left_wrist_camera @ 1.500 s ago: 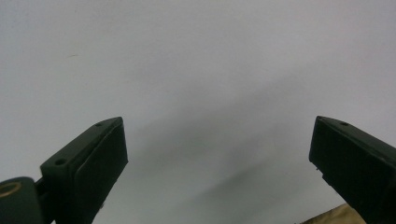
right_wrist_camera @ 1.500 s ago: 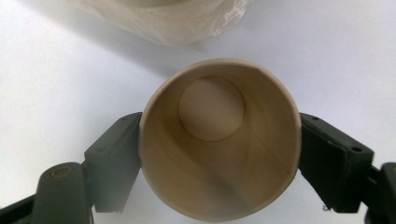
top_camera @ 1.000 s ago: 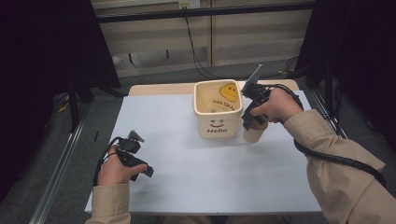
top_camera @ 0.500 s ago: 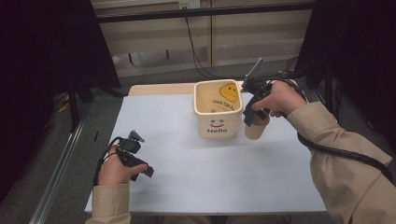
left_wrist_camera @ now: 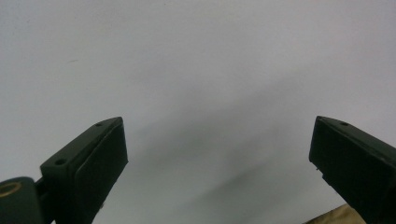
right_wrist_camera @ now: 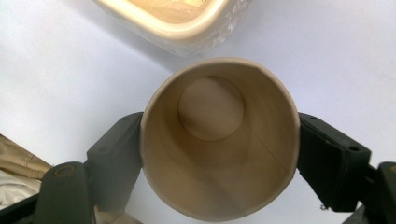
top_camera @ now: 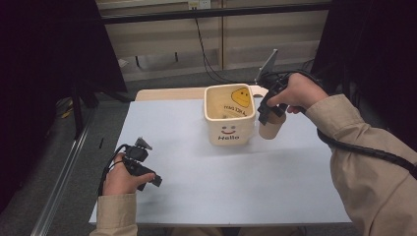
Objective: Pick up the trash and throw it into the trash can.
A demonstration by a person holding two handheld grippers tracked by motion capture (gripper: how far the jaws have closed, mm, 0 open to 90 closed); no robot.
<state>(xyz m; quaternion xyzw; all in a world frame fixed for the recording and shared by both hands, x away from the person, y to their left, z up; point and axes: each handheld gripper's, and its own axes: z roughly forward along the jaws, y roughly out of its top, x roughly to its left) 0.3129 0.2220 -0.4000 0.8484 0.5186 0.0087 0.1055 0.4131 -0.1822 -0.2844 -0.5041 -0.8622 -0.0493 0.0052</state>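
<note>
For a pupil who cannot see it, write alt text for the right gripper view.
Seen from above, an empty brown paper cup is clamped between the right tongs over a pale table. The rim of a cream bin shows at the top edge.

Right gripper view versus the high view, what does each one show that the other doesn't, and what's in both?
Right gripper view: the paper cup's empty inside and round bottom, with a black jaw pressed on each side of its rim.

High view: the left gripper low over the near left of the table, the smiley face and "Hello" on the cream bin, both sleeves, and the floor beyond.

Both: the cup gripped by the right gripper just beside the bin, the bin's rim, and the pale table top.
</note>
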